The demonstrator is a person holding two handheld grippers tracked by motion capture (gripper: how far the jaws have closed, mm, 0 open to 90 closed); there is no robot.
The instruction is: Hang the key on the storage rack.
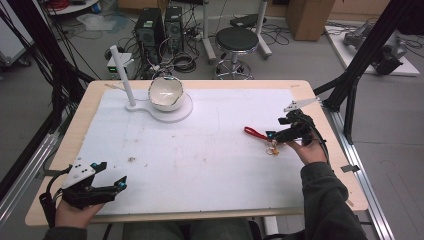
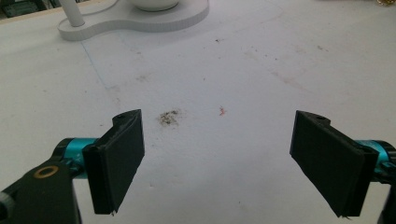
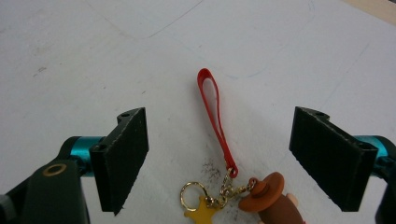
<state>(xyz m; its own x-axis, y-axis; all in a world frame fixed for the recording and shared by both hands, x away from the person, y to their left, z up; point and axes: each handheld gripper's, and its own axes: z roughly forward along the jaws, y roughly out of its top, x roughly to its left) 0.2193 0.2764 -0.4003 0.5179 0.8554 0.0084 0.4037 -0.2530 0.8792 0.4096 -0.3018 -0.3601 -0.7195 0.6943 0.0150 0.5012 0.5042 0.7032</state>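
The right gripper [image 3: 218, 154] hovered low over a keychain [image 3: 224, 186] on the right side of the white mat [image 1: 200, 150], its jaws spread wide with nothing between them but the keychain's red strap [image 3: 215, 112]. The strap lay flat, running away from the gripper toward the middle of the table; the gold ring [image 3: 192, 192], a yellow star charm [image 3: 201, 215] and a small brown-hatted figure [image 3: 271, 196] sat bunched at the gripper's near edge, joined by a short gold chain. In the high view the keychain [image 1: 264, 139] lay just left of the right gripper [image 1: 290, 131].

The left gripper [image 1: 107, 175] rested at the near left corner of the mat, jaws likewise spread and empty, well apart from the keychain.

The likeliest trouble was the grasp itself. The strap was thin and lay flat on the mat, so jaws closing from above could pass over it or press it down without catching it. Closing on the charm cluster instead risked pinching only the chain or ring, letting the figure swing and slip out on the lift. The jaws sat a little beyond the charms, so a closure here might take only the strap's middle. A white bowl on its stand [image 1: 167, 95] stood far left, well clear.
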